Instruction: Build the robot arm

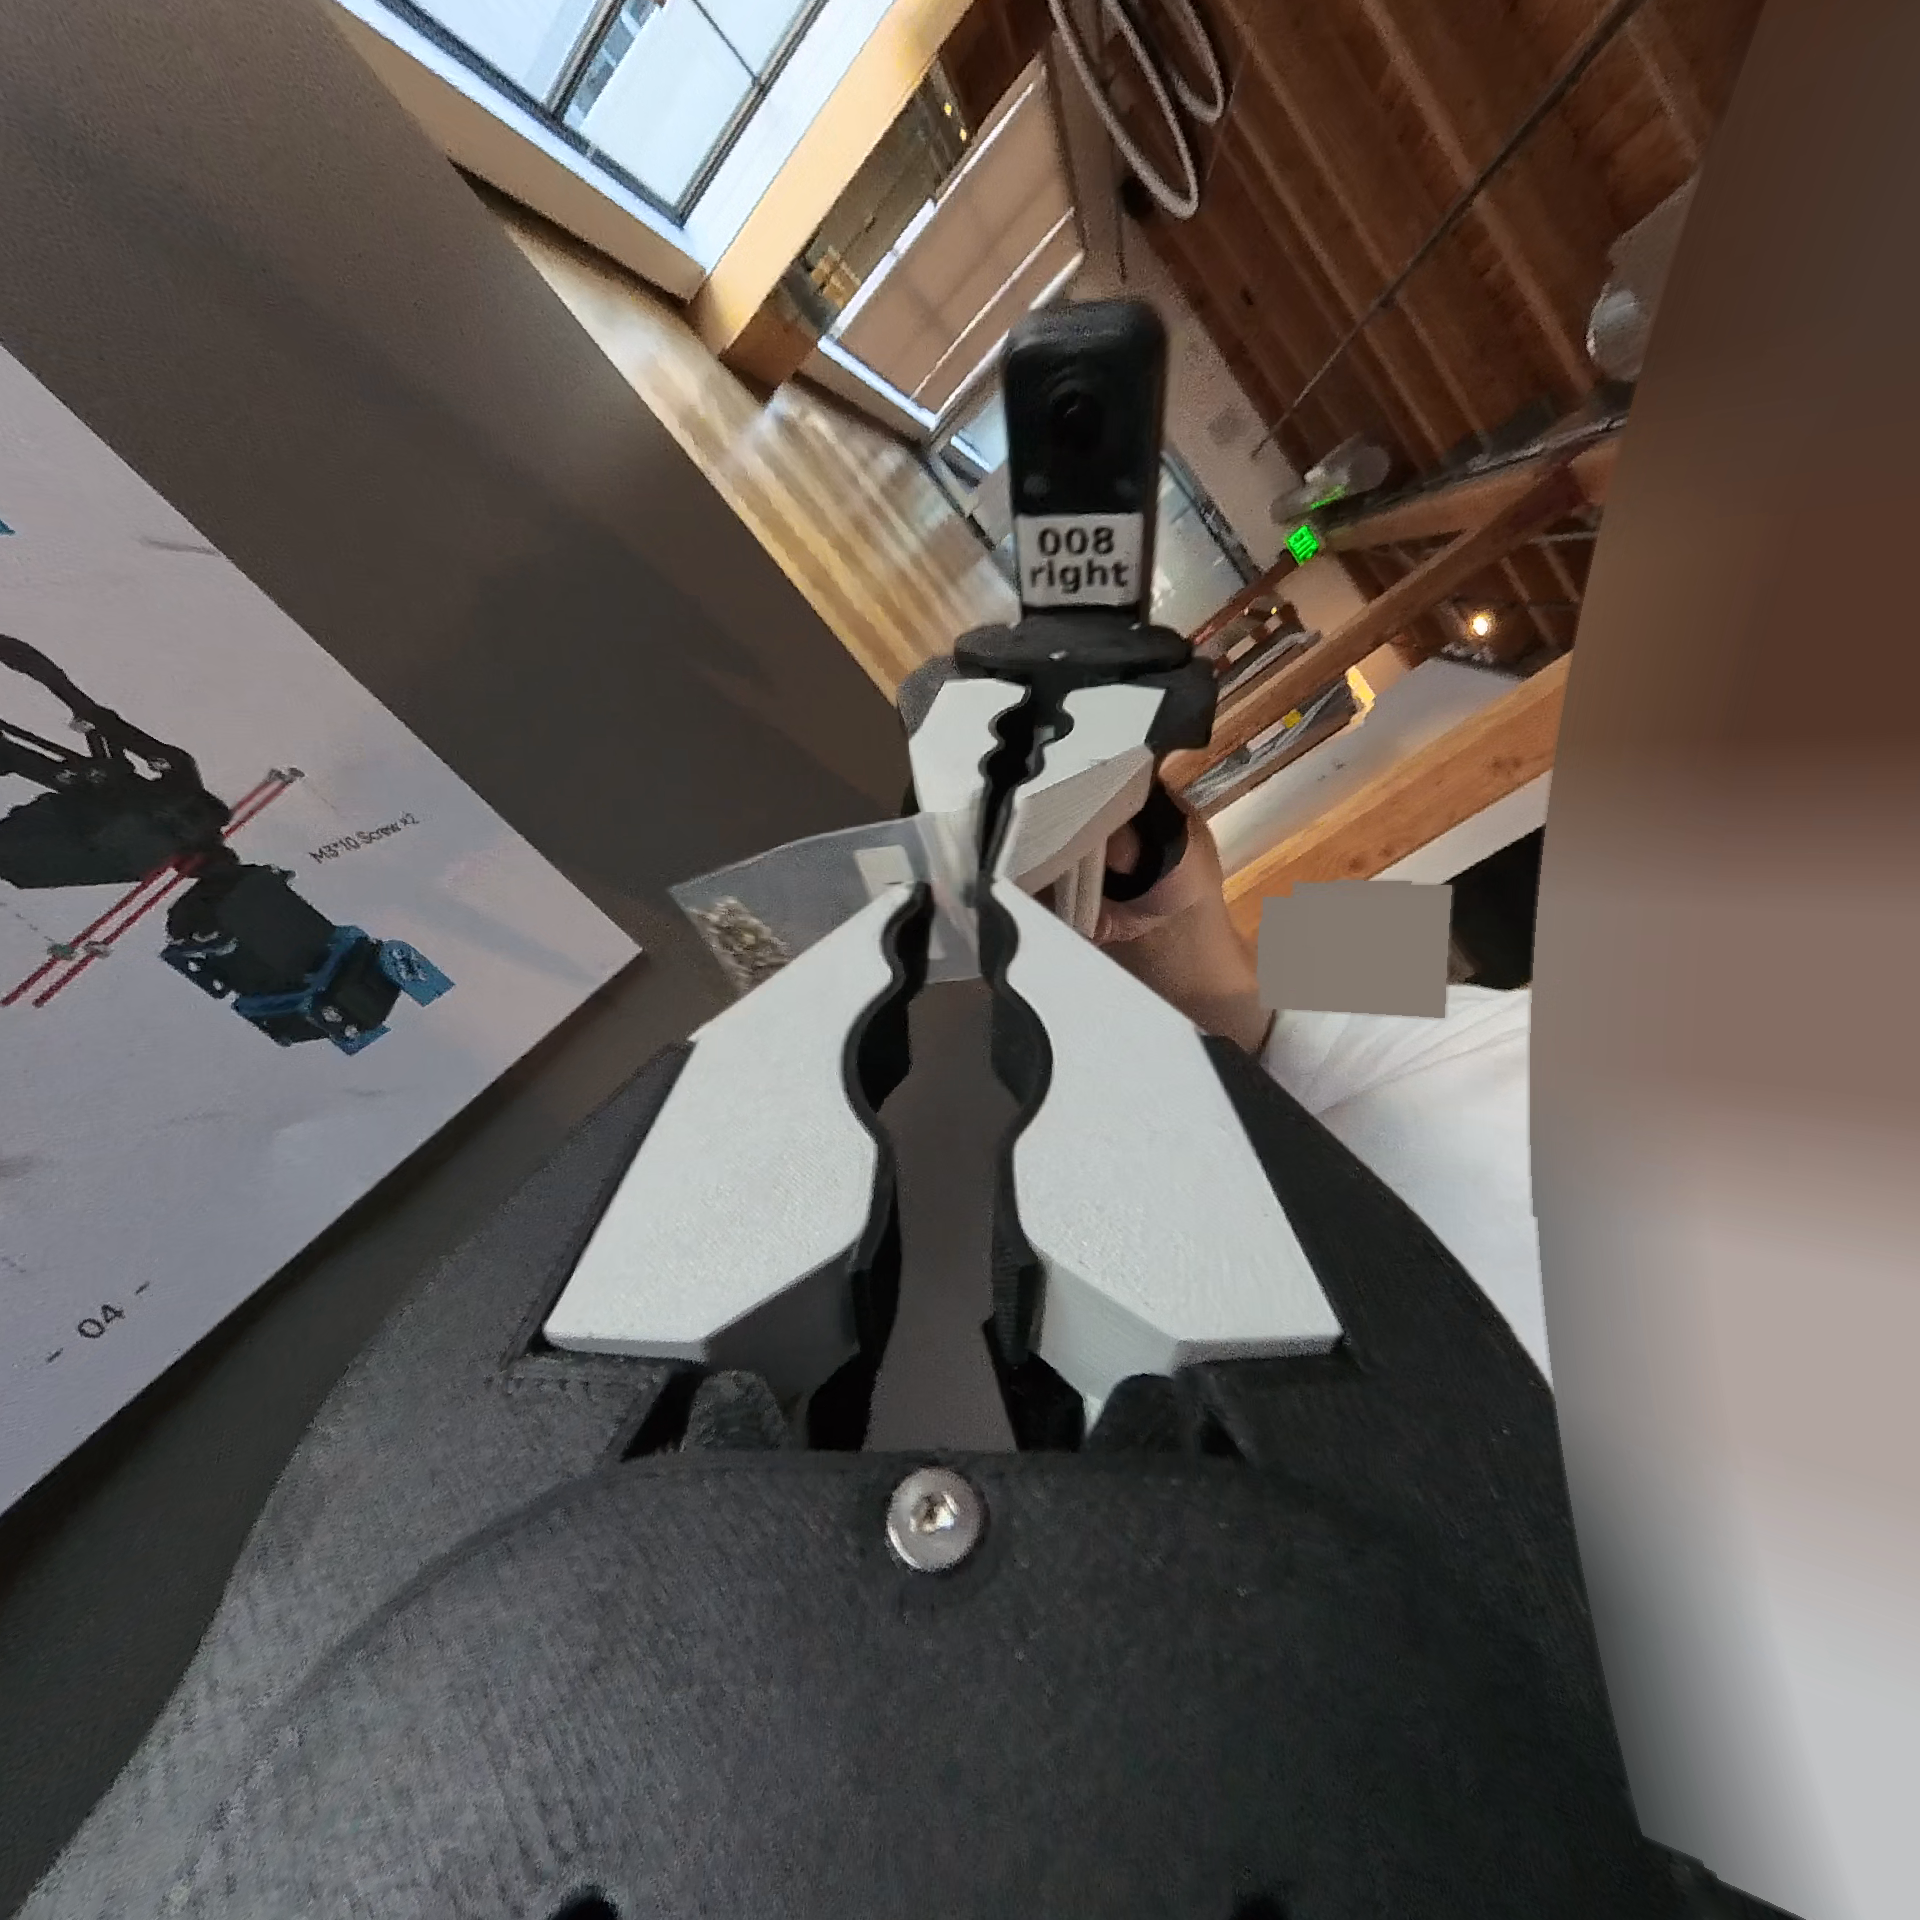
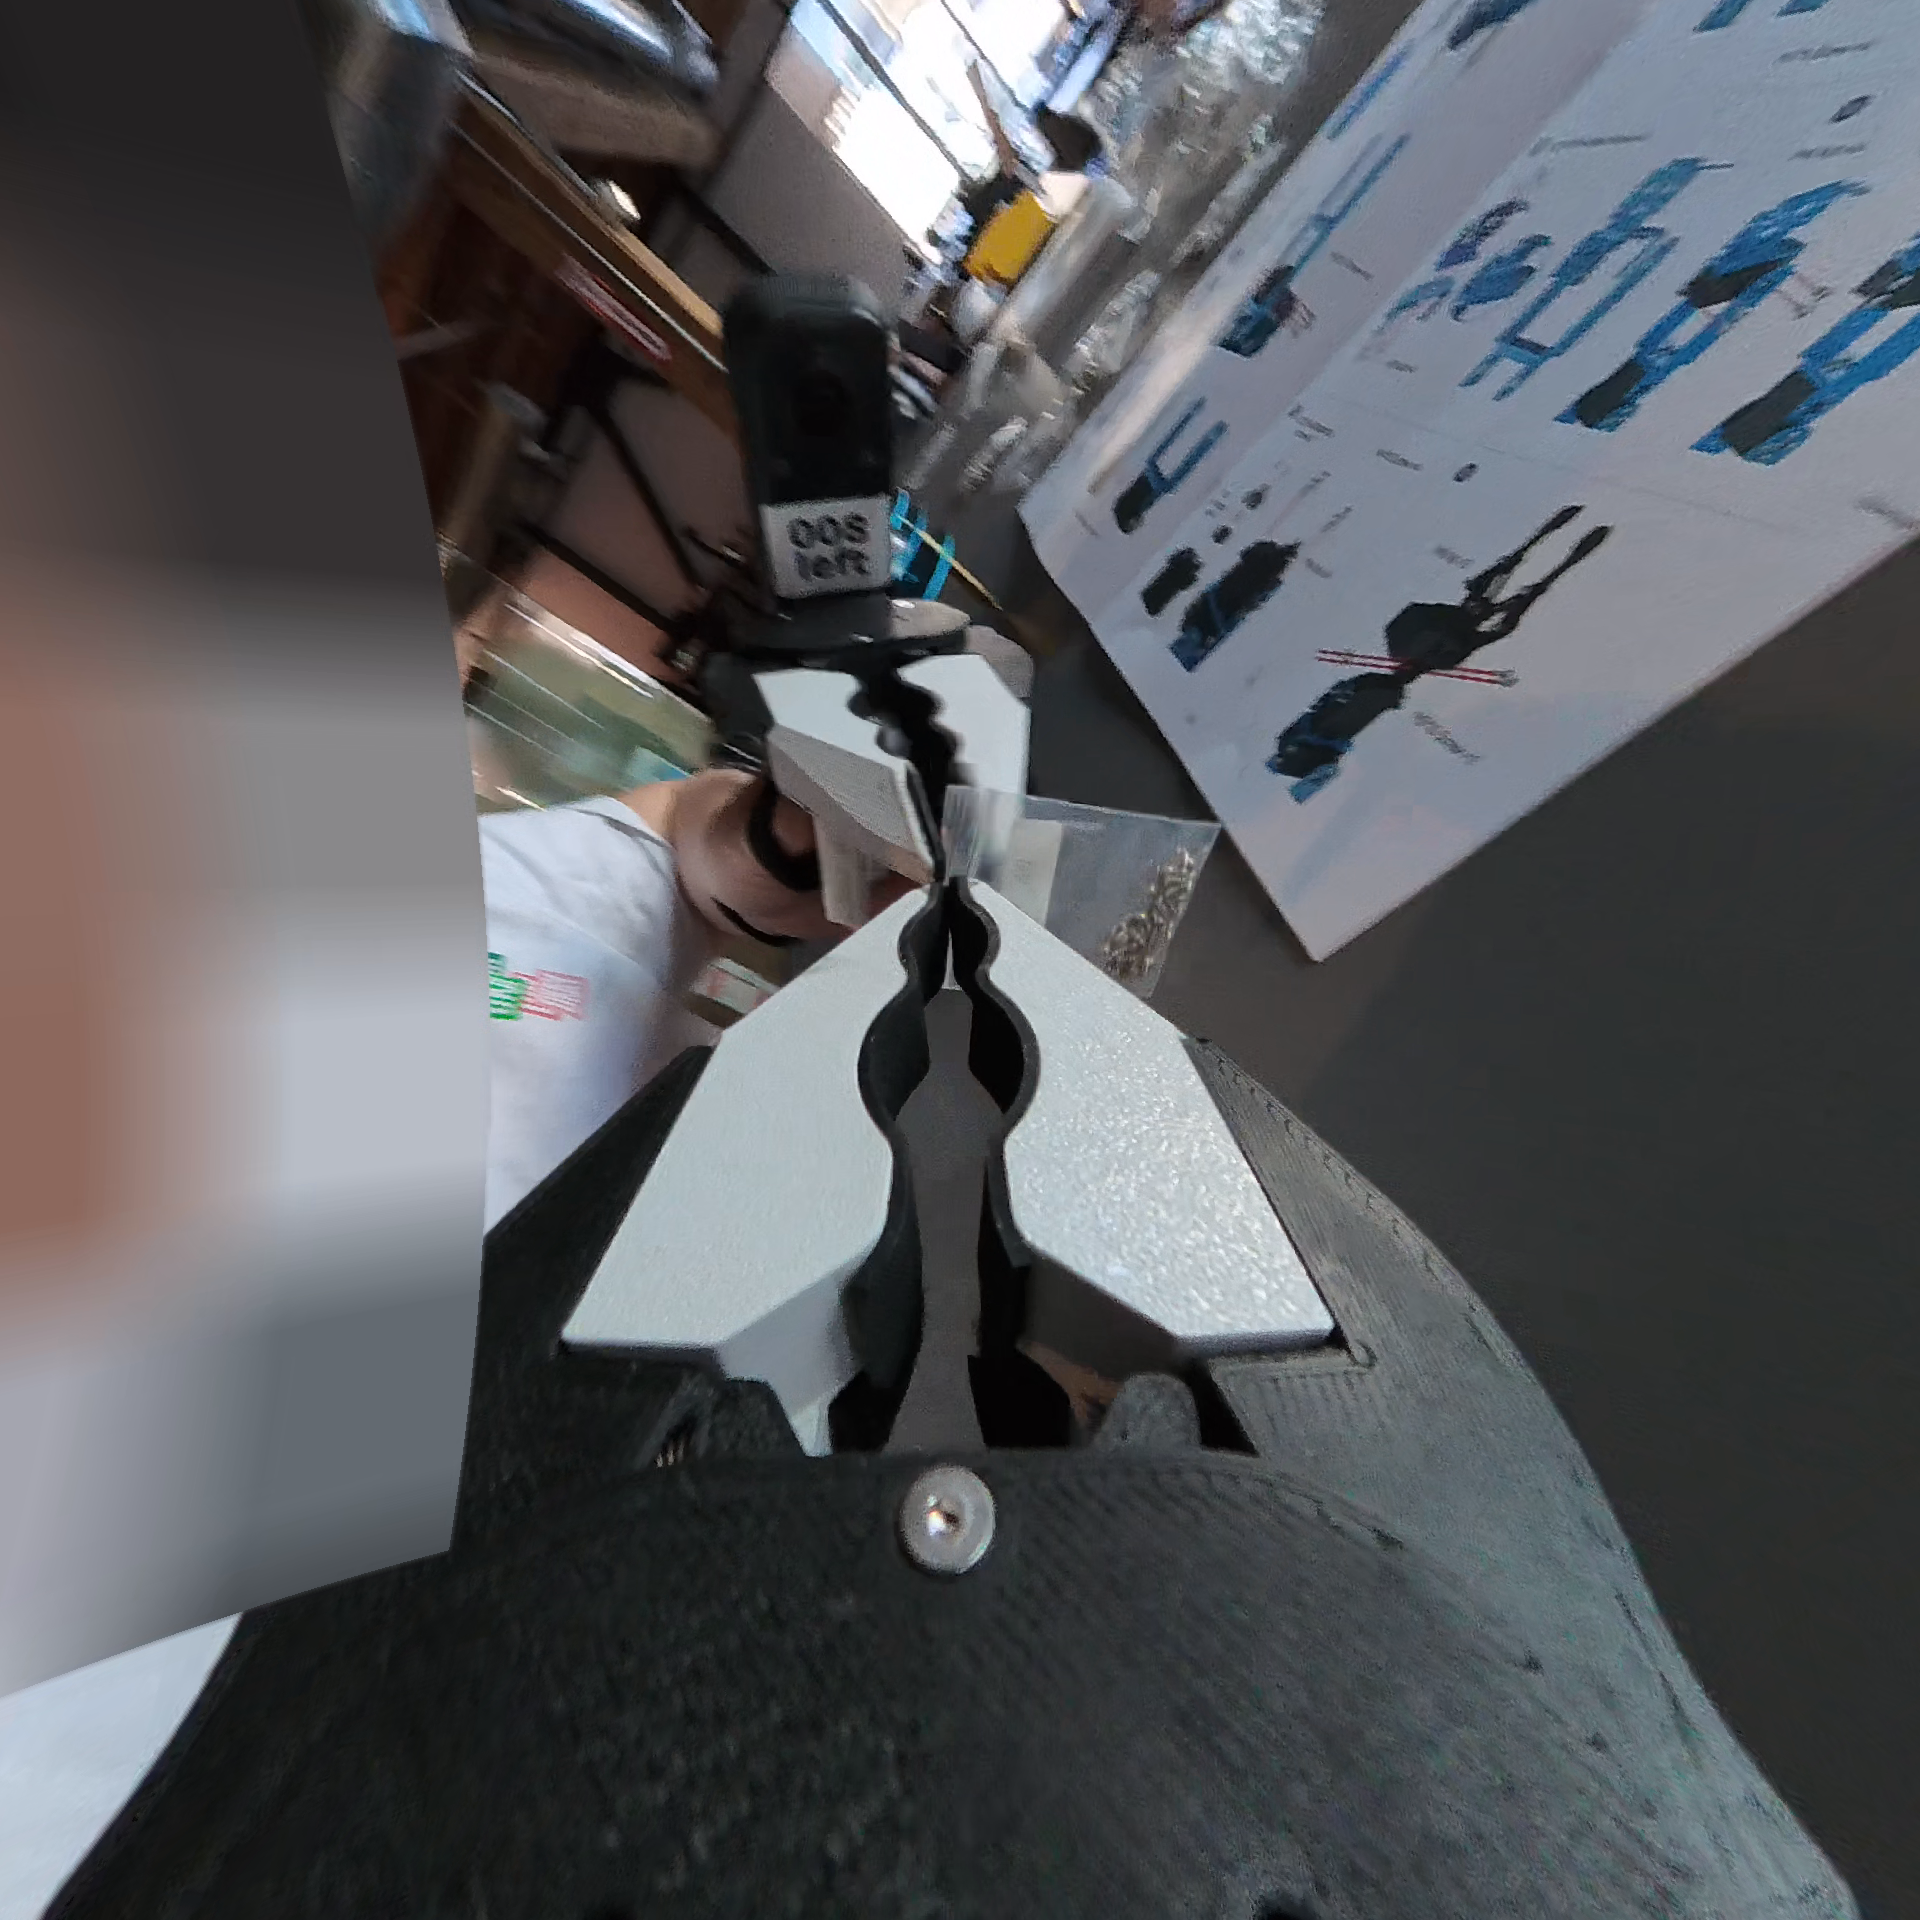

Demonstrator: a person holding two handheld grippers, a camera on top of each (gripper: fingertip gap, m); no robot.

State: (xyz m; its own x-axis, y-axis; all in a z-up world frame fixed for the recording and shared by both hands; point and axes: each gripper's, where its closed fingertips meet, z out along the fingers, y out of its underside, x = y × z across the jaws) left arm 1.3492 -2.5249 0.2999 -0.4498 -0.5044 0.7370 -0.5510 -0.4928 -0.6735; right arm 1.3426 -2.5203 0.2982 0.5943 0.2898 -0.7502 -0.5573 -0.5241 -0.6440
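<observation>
- Dark grey tabletop (image 1: pixel 436 582) fills the background, with wooden beams and windows of a workshop above it.
- Left hand-held gripper (image 1: pixel 951 914) is clenched on the top edge of a clear plastic bag (image 1: pixel 821 883); its white fingers (image 1: pixel 821 1091) nearly meet at the tips over the bag's strip.
- Right hand-held gripper (image 2: pixel 948 894) is clenched on the same bag (image 2: pixel 1081 862) from the opposite side, its tips pinching the bag's upper edge just beside the other gripper's tips.
- Small metal screws (image 1: pixel 743 935) lie bunched in the bag's lower corner, hanging below the pinched edge.
- Each gripper faces the other across the bag, the right one (image 1: pixel 1003 810) held by a hand (image 1: pixel 1164 904) behind the bag.
- White instruction sheet (image 1: pixel 208 987) with printed diagrams of black and blue parts lies on the tabletop, near the bag on its screw side.
</observation>
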